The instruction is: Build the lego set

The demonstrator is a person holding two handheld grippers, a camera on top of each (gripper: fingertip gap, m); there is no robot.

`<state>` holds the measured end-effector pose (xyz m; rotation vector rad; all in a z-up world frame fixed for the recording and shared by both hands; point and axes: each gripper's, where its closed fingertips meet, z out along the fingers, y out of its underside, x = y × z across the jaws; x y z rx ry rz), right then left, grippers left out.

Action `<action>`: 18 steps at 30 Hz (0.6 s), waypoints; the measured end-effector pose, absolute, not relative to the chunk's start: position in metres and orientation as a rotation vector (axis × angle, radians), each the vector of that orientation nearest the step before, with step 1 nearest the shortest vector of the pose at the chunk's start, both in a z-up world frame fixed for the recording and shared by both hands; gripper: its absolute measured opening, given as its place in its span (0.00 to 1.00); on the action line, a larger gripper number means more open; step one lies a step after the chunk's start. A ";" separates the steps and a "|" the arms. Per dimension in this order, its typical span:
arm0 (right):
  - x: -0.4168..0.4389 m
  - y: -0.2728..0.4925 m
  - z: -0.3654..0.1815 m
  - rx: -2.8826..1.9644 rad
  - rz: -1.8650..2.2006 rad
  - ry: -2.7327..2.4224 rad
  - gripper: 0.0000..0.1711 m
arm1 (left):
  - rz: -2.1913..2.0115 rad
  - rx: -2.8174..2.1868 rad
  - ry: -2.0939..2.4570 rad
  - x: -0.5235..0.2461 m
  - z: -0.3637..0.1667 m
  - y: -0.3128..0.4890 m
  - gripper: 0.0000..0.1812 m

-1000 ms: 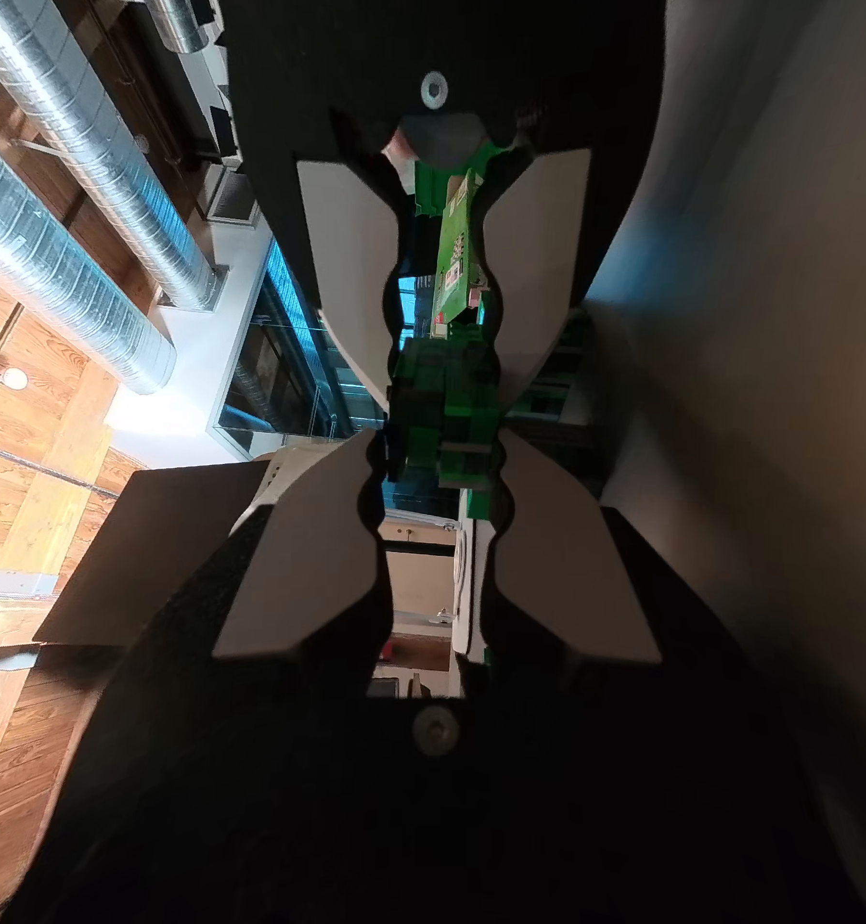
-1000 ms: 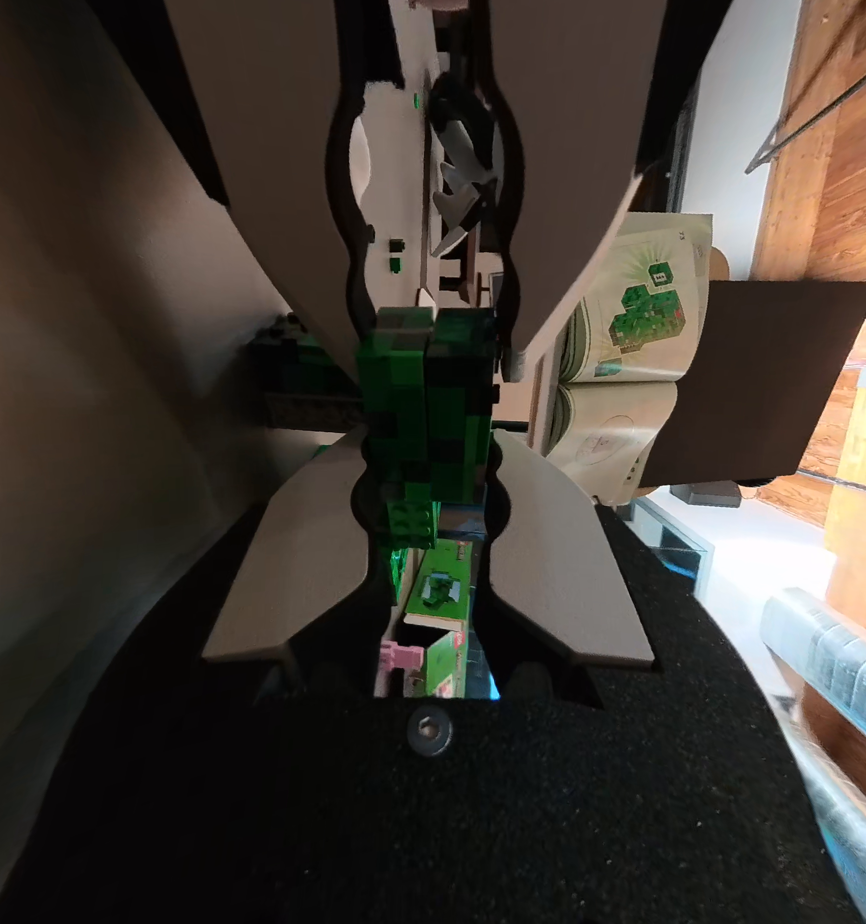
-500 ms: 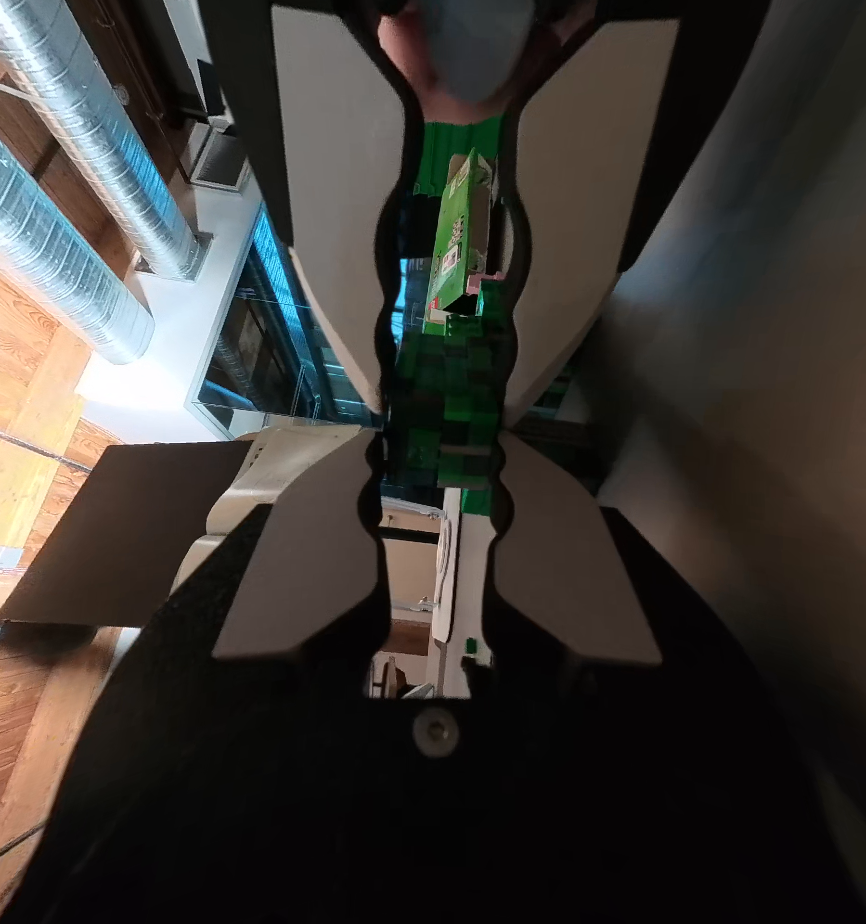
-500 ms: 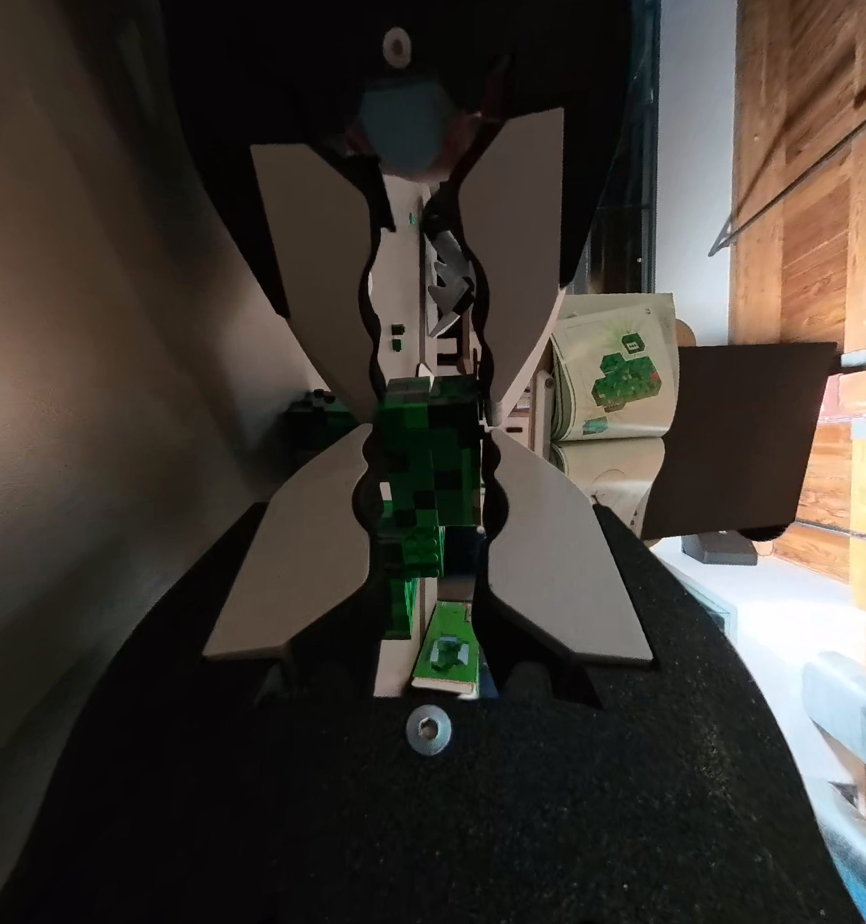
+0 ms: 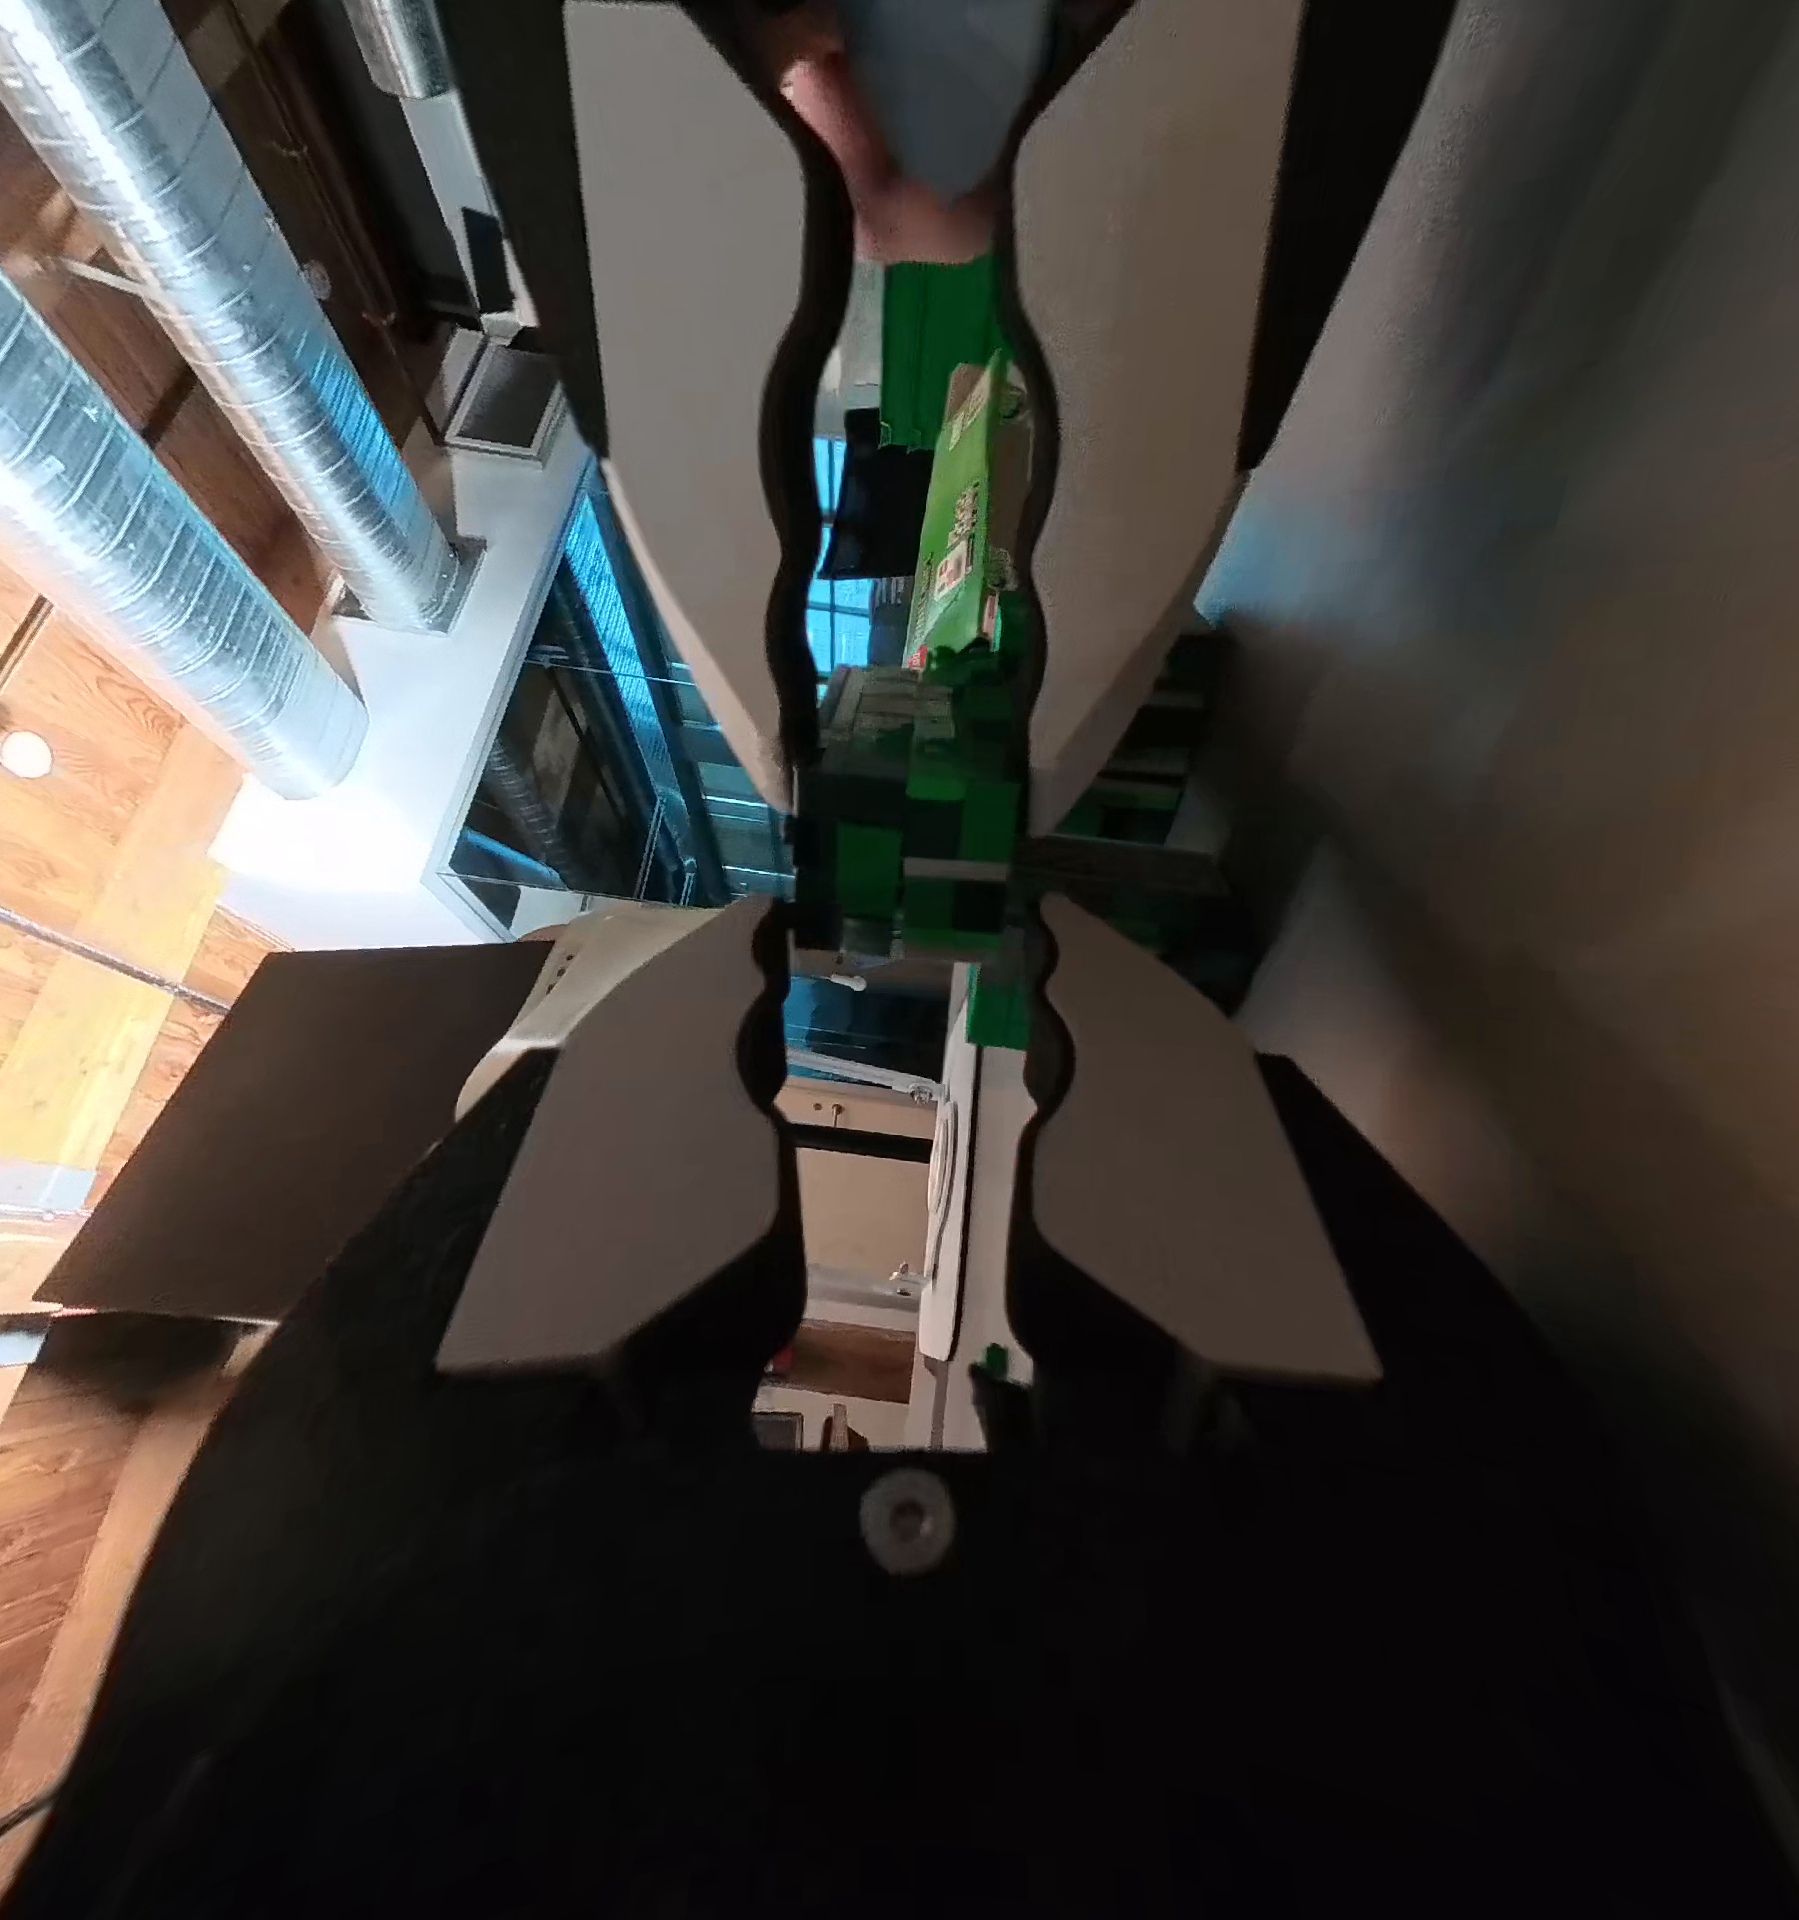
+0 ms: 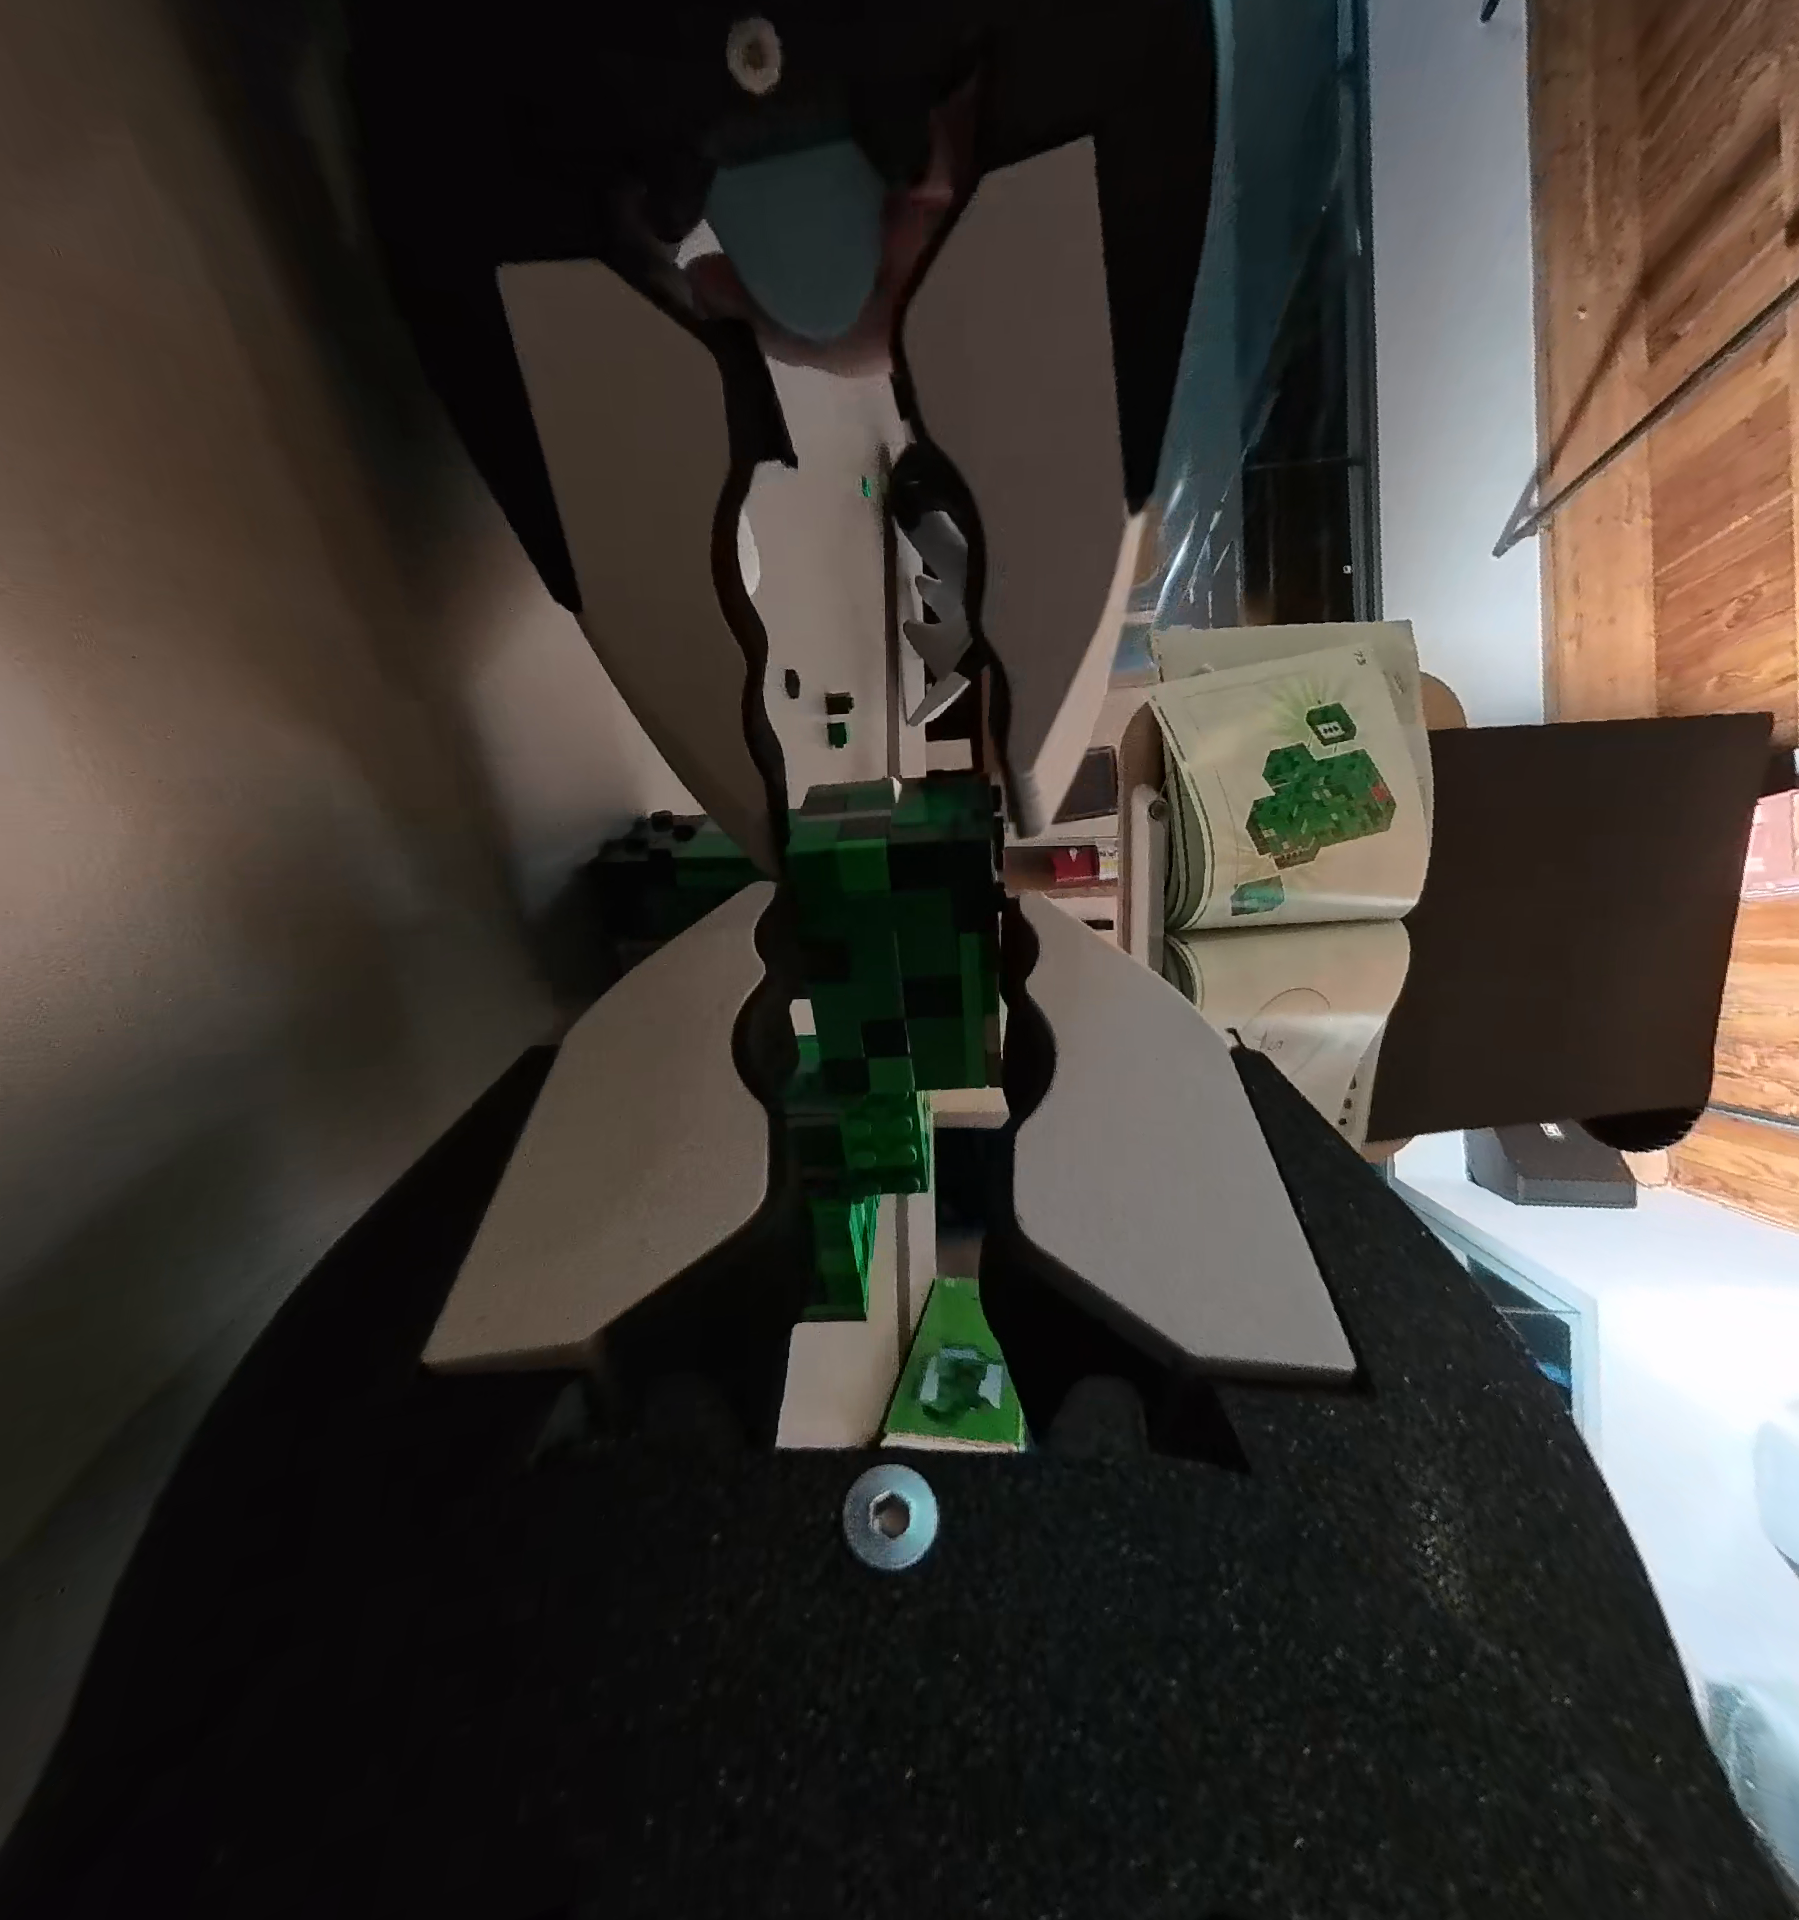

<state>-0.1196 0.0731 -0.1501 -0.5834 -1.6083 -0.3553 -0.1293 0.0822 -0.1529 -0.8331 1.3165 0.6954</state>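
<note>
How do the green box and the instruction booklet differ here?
The box is solid green card, seen edge-on beyond the lego build; the booklet is pale paper, open on a stand. In the right wrist view the box shows low between the tool's fingers, the booklet off to the right. Both carry green pictures.

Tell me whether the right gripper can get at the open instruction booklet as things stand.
Probably not: the right gripper is shut on the green lego model, shared with the left gripper. The booklet lies off to its side.

Loft-style workspace: exposed metal ducts, timber ceiling, glass partitions.
</note>
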 end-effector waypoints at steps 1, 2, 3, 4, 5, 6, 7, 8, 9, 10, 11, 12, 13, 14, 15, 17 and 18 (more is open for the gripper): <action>-0.119 0.073 -0.150 -0.582 -0.354 -1.612 0.21 | 0.698 -0.833 1.315 -0.129 -0.153 0.082 0.23; -0.119 0.073 -0.151 -0.578 -0.356 -1.614 0.21 | 0.697 -0.835 1.311 -0.129 -0.152 0.082 0.21; -0.120 0.074 -0.151 -0.579 -0.356 -1.614 0.21 | 0.694 -0.841 1.316 -0.129 -0.152 0.082 0.21; -0.120 0.074 -0.151 -0.583 -0.351 -1.614 0.21 | 0.693 -0.844 1.319 -0.130 -0.152 0.083 0.21; -0.121 0.074 -0.151 -0.584 -0.349 -1.614 0.21 | 0.694 -0.848 1.323 -0.130 -0.152 0.083 0.21; -0.122 0.074 -0.151 -0.585 -0.349 -1.613 0.21 | 0.693 -0.853 1.326 -0.130 -0.152 0.083 0.21; -0.122 0.074 -0.151 -0.587 -0.348 -1.613 0.21 | 0.692 -0.859 1.328 -0.130 -0.152 0.083 0.20; -0.123 0.074 -0.152 -0.590 -0.346 -1.614 0.21 | 0.692 -0.863 1.329 -0.130 -0.153 0.083 0.20; -0.124 0.074 -0.152 -0.590 -0.348 -1.614 0.21 | 0.695 -0.867 1.331 -0.131 -0.153 0.083 0.20; -0.126 0.074 -0.153 -0.590 -0.349 -1.616 0.21 | 0.697 -0.870 1.334 -0.131 -0.153 0.083 0.20; -0.127 0.074 -0.153 -0.592 -0.348 -1.617 0.21 | 0.693 -0.877 1.334 -0.131 -0.154 0.084 0.20; -0.128 0.074 -0.153 -0.596 -0.347 -1.617 0.21 | 0.692 -0.883 1.333 -0.132 -0.154 0.084 0.20; -0.130 0.074 -0.154 -0.597 -0.347 -1.619 0.21 | 0.693 -0.885 1.335 -0.132 -0.154 0.084 0.20; -0.131 0.075 -0.154 -0.597 -0.347 -1.620 0.21 | 0.691 -0.888 1.335 -0.132 -0.154 0.084 0.20; -0.132 0.075 -0.154 -0.597 -0.346 -1.620 0.21 | 0.690 -0.889 1.336 -0.132 -0.155 0.084 0.20; -0.135 0.075 -0.156 -0.602 -0.343 -1.616 0.21 | 0.684 -0.895 1.329 -0.133 -0.155 0.085 0.20; -0.137 0.075 -0.157 -0.608 -0.335 -1.614 0.21 | 0.681 -0.896 1.324 -0.133 -0.155 0.085 0.20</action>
